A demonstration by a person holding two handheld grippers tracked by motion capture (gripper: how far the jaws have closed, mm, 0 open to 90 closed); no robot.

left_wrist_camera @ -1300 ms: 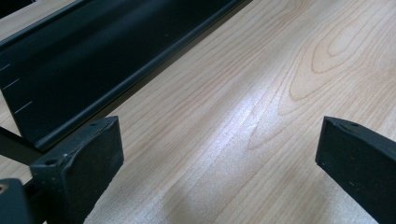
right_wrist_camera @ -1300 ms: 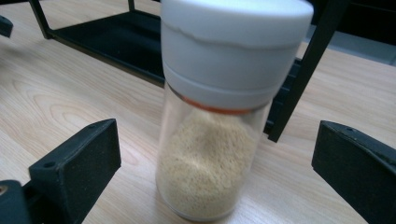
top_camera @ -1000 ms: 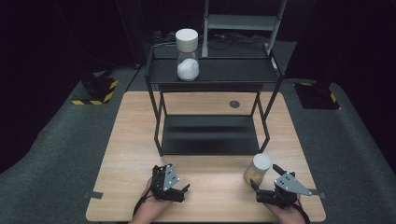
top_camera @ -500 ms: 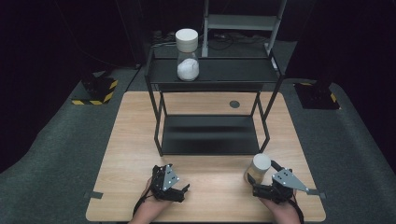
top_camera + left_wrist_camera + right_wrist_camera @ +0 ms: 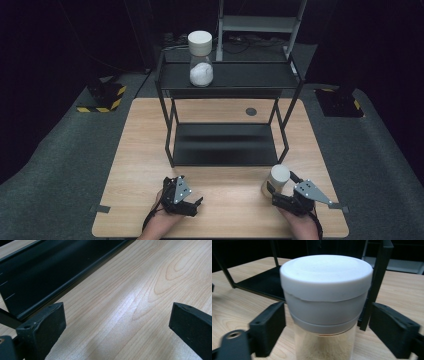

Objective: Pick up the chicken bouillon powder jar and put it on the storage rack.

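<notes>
Right gripper view shows the right gripper (image 5: 325, 322) straddling the jar of tan powder (image 5: 325, 315): its white lid (image 5: 325, 277) sits squarely between the two black jaws, which have just been closing in on it, yet a slim gap shows on each side and the pads do not yet press on the jar. From the high view, that jar stands on the wooden table (image 5: 150, 150) just ahead of the gripper, close to the near right leg of the black rack (image 5: 225, 145). The left gripper (image 5: 182, 200) rests on the table well off to the side, jaws spread with only bare wood between them. Up on the rack's top shelf, far ahead of both tools, stands a second jar with white powder (image 5: 201, 60). The risk, as I judge it, lies in the height of the grip: the pads line up with the lid's skirt rather than the glass, so a squeeze could slide on the smooth plastic or tilt the jar. The rack leg just behind the far jaw could also catch it on a lift.
</notes>
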